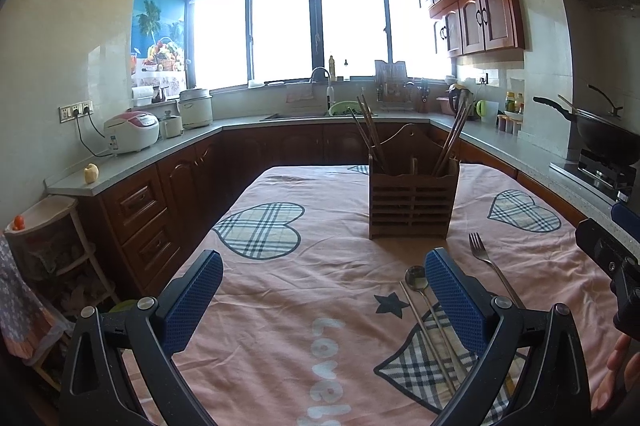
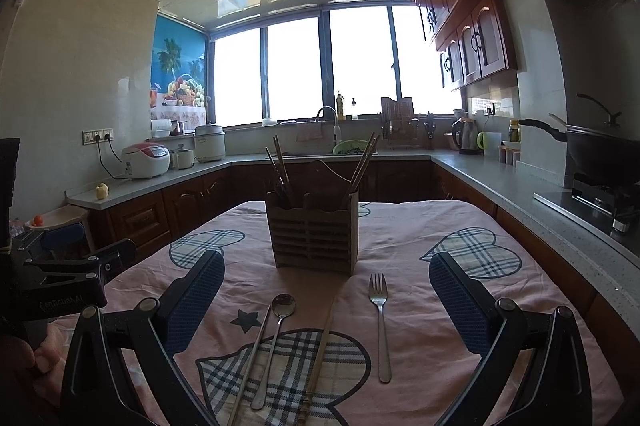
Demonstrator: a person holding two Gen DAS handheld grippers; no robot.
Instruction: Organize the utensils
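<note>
Both grippers hover spread wide and empty over the pink tablecloth [image 2: 420, 326]. Seen from the right gripper [image 2: 326, 278], the wooden holder [image 2: 312, 234] (chopsticks already in it) stands at twelve o'clock. Fork [image 2: 380, 322] lies at five o'clock of it, spoon [image 2: 276, 334] at seven. The left gripper [image 1: 324, 280] hangs left of the spoon.

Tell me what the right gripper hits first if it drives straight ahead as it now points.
Probably the wooden utensil holder, which stands upright ahead of the open right gripper. Depth is unclear; if low, it would meet the spoon first.
</note>
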